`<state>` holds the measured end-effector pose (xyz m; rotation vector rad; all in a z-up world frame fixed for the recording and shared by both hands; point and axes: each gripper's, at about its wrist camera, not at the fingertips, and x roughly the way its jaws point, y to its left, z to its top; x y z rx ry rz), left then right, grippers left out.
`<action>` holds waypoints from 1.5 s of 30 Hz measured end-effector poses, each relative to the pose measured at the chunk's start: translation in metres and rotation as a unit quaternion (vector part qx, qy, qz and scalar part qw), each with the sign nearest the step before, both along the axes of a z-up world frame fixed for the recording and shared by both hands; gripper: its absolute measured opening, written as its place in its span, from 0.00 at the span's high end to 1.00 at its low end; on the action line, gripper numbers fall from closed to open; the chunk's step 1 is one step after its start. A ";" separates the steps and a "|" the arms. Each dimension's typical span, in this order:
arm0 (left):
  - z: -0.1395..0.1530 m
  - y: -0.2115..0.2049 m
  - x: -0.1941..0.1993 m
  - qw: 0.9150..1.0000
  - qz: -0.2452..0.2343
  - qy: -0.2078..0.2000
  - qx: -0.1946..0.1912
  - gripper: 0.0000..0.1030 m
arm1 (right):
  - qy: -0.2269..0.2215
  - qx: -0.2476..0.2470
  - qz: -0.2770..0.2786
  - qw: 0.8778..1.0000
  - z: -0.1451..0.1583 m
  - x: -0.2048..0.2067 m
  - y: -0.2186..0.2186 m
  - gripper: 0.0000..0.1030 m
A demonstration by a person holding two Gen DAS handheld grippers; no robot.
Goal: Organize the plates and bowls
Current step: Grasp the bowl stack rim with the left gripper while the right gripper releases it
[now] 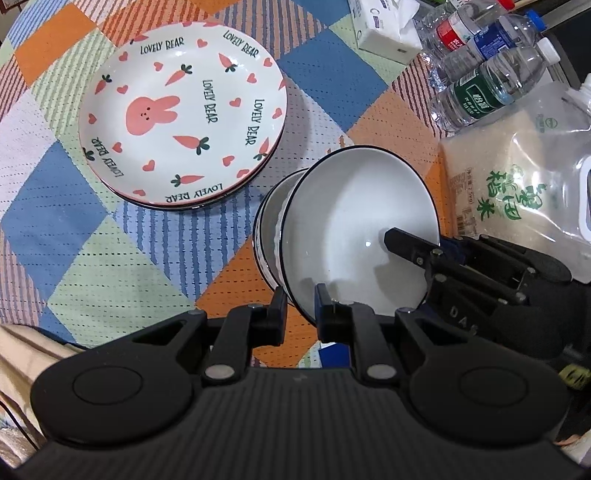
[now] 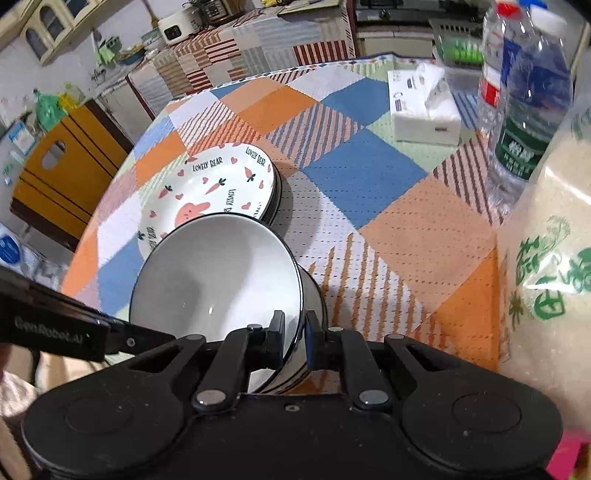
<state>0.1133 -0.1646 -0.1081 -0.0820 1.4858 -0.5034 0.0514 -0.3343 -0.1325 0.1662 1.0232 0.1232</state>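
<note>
Both grippers pinch the rim of the same white bowl (image 1: 354,221), which has a dark-edged rim and sits tilted over a second bowl (image 1: 269,236) on the patchwork tablecloth (image 1: 92,266). The left gripper (image 1: 301,306) is nearly closed on the near rim; the right gripper (image 2: 294,332) clamps the rim from the other side. A stack of rabbit-and-carrot plates (image 1: 183,114) lies nearby, apart from the bowls. Water bottles (image 1: 487,85), a rice bag (image 1: 517,184) and a tissue box (image 1: 384,33) stand beyond
</note>
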 end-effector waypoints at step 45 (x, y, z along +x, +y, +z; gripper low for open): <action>0.006 0.027 -0.001 0.994 -0.022 -0.098 -0.034 0.81 | -0.185 -0.070 0.123 0.972 0.013 -0.076 0.006 0.43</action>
